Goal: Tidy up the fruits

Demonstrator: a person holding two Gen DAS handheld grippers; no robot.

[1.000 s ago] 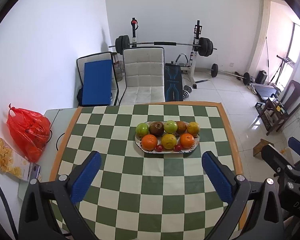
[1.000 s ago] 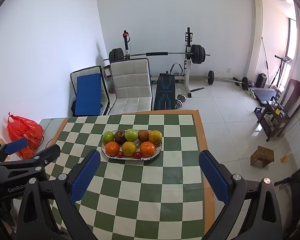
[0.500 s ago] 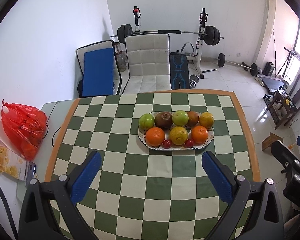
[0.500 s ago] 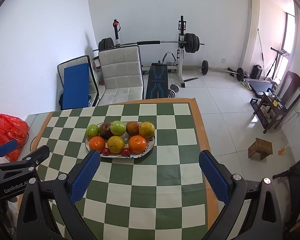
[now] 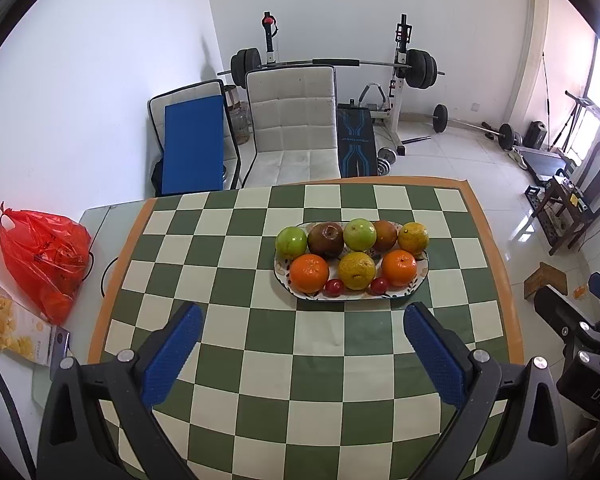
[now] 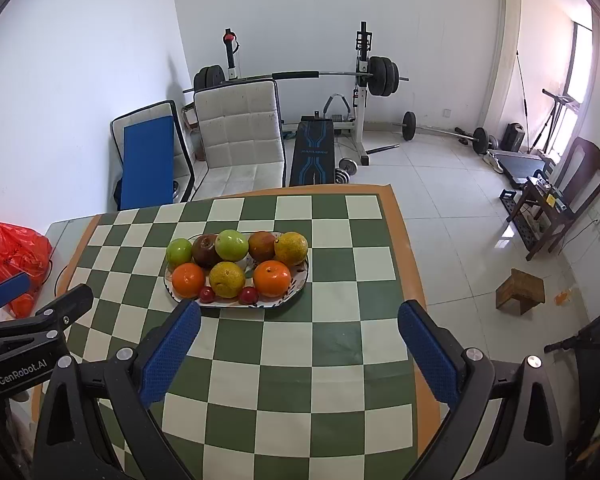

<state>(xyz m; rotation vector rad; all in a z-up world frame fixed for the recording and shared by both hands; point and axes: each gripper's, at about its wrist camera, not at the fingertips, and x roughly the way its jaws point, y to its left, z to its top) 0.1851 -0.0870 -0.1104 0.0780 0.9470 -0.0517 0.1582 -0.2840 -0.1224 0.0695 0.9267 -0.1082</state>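
Observation:
An oval white plate [image 5: 419,276] [image 6: 302,278] on the green-and-cream checked table holds several fruits: green apples [image 5: 291,240], a brown apple [image 5: 326,238], oranges [image 5: 309,273] [image 6: 272,278], yellowish citrus [image 5: 357,270] and two small red fruits [image 5: 334,287]. My left gripper [image 5: 302,332] is open and empty, held above the table short of the plate. My right gripper [image 6: 300,328] is open and empty, its left fingertip [image 6: 186,320] just short of the plate's near rim.
A red plastic bag [image 5: 44,256] and a snack box [image 5: 8,330] lie off the table's left edge. White chairs [image 5: 296,128] and a weight bench stand behind the table. A small wooden stool [image 6: 520,290] is on the floor to the right.
Both grippers have moved forward and lower toward the plate, which now looks larger and nearer. Both stay open and empty. The fruits have not moved.

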